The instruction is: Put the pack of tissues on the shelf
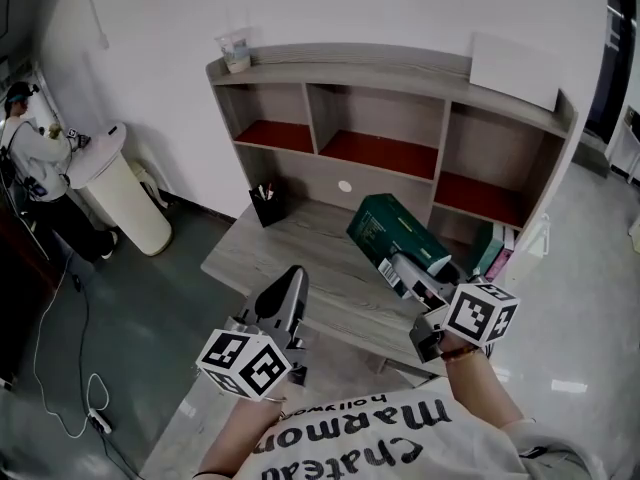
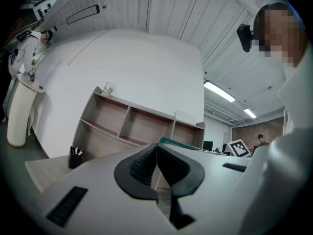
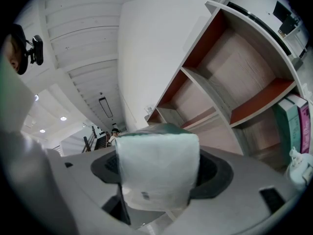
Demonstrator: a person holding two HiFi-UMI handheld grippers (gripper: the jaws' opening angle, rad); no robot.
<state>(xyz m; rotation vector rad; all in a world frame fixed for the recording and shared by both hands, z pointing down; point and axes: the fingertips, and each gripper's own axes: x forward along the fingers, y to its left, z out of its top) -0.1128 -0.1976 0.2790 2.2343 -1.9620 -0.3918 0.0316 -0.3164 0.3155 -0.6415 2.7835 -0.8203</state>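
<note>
**Head view:** The right tool (image 1: 408,268) is gripping the green pack (image 1: 395,230) by its near end, holding it above the worktop (image 1: 290,253) in front of the shelf (image 1: 390,68). The pack is stretching away from the tool, its long axis pointing up and left toward the middle bay. The left tool (image 1: 288,303) is hovering lower left.

**Left gripper view:** Its jaws are pressing together with nothing between them.

**Right gripper view:** The jaws are clamping both sides of the pack, which is facing the camera end-on.
</note>
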